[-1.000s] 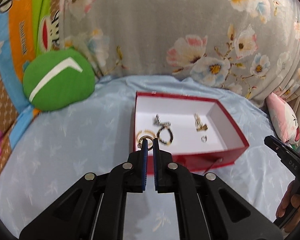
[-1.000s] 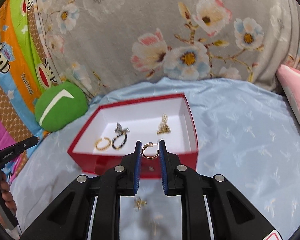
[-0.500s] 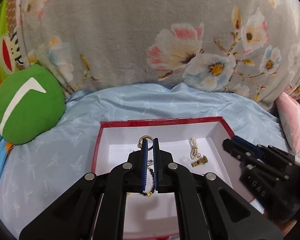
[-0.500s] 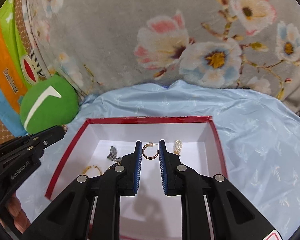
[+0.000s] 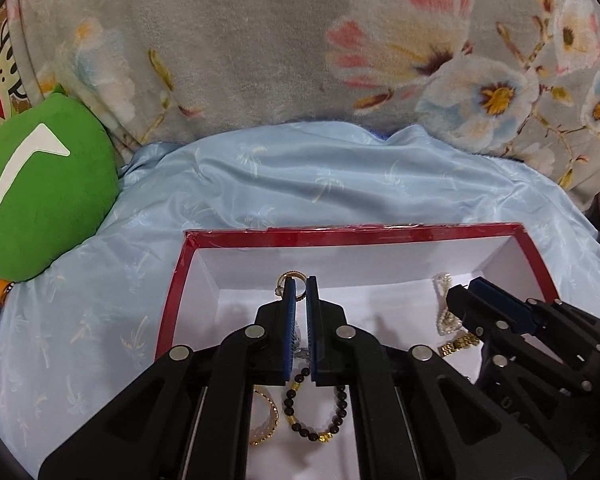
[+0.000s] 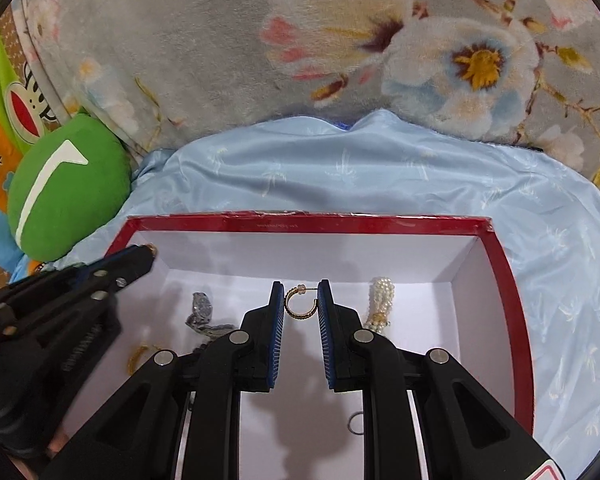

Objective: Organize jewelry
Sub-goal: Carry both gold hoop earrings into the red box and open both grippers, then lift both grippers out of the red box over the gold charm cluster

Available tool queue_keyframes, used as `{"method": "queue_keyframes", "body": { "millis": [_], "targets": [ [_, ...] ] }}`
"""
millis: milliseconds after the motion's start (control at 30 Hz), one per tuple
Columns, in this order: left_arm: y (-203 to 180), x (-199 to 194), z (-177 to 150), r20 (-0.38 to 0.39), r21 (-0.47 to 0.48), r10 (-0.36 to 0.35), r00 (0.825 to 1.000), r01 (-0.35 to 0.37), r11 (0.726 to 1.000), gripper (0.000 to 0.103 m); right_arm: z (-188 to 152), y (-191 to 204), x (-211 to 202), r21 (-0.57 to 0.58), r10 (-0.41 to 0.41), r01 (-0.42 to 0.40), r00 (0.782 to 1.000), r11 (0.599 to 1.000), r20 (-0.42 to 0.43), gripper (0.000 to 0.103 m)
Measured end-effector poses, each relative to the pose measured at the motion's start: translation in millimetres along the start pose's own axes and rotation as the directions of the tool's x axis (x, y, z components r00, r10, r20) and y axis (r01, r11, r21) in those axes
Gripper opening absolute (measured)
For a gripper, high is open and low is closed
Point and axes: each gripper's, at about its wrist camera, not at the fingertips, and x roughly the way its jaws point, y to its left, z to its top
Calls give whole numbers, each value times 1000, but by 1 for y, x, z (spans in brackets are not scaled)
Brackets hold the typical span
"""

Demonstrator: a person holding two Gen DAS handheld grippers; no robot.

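Your left gripper (image 5: 301, 286) pinches a ring (image 5: 289, 280); your right gripper (image 6: 301, 294) clamps a hoop (image 6: 300, 307). Releasing over the box (image 6: 308, 222) from high up, either could bounce out.

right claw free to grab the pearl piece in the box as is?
Probably not yet. The right claw is shut on a gold hoop earring. The pearl piece lies uncovered just right of it in the red box.
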Motion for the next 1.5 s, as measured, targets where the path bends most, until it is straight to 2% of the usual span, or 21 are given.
{"method": "queue_keyframes", "body": {
  "millis": [300,600,633,767,1033,1233,1300,1367,1433,1500],
  "targets": [
    [-3,6,0,4,18,22,1000,-22,1000,5,-3,-1,12,3,17,-17,998,1000,-65,16],
    [-4,8,-2,-5,23,37,999,-37,999,6,-4,-1,13,6,3,-2,998,1000,-68,17],
    [-4,8,-1,-4,23,42,999,-42,999,7,-4,-1,13,6,1,-1,998,1000,-67,17],
    [-4,7,-1,3,21,58,998,-58,998,25,-4,0,12,6,-1,1,998,1000,-63,18],
    [-9,5,-3,22,45,86,996,-87,995,26,-4,0,11,6,-2,2,998,1000,-59,18],
    [-7,4,-2,25,29,88,996,-89,996,26,-5,-2,9,9,-7,8,999,1000,-44,18],
    [-4,2,-2,32,16,93,995,-93,996,27,-6,-3,4,15,-11,11,1000,1000,-17,18],
    [1,-1,-2,46,-6,94,994,-94,996,27,-8,-3,-14,14,-21,20,997,1000,80,18],
    [11,-10,-3,58,-44,68,996,-66,997,27,-15,-5,-39,12,-30,29,984,1000,175,25],
    [26,-32,-8,91,-99,43,995,-34,995,27,-29,-10,-69,26,-34,29,970,999,242,36]
  ]
}}
